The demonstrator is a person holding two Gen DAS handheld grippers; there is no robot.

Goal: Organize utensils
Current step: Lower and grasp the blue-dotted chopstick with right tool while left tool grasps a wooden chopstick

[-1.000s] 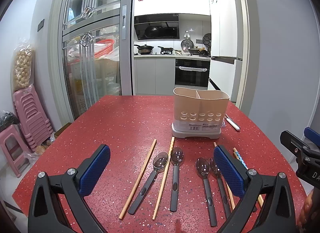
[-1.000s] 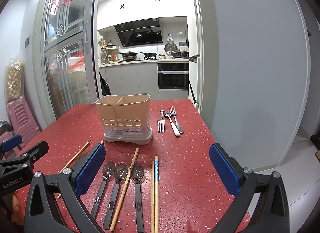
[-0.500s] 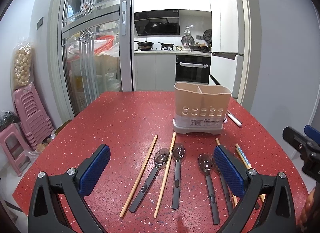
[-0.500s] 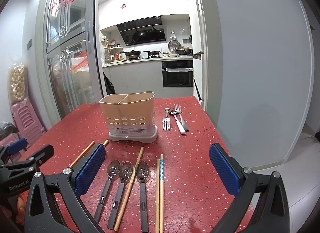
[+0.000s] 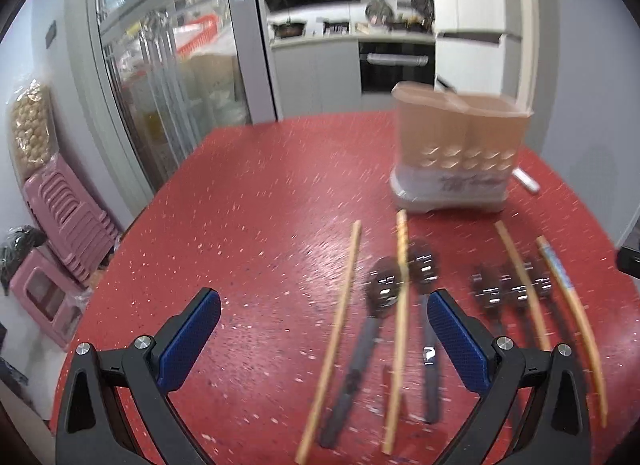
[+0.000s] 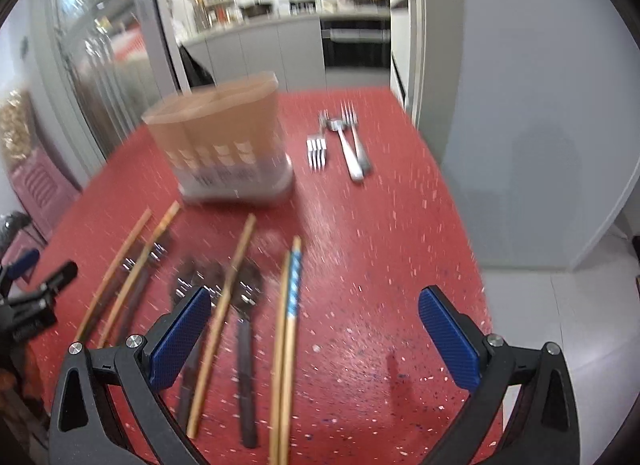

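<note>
The spoons point(image 5: 382, 297) lie flat on the red tabletop point(image 5: 256, 225), in the lower middle and lower right of the left view, with bowls toward the top of the frame and dark handles toward the bottom. Both views are blurred, so I cannot count them surely. They look like metal bowls on dark handles: stiff, light, and probably slippery at the bowl. I judge the dark handle is the better place to take hold, near its middle, because it is narrow and less smooth.

The chopsticks point(image 5: 336, 329) lie between and beside the spoons; one seems to cross over a spoon. They appear wooden, thin, stiff and very light. They lie low on the tabletop and may roll, so a grip across the middle seems safest. One with a blue patterned part point(image 6: 295, 281) lies in the lower middle of the right view, just beside a plain one.

The forks point(image 6: 340, 141) lie in the upper middle of the right view, right of the beige holder point(image 6: 222, 145), which stands upright with a divider inside.

The left gripper point(image 5: 324, 339) hovers above the tabletop with jaws wide apart, holding nothing. The right gripper point(image 6: 314, 335) also has jaws wide apart and empty, above the chopsticks. Nothing that I can see is in the holder yet.
</note>
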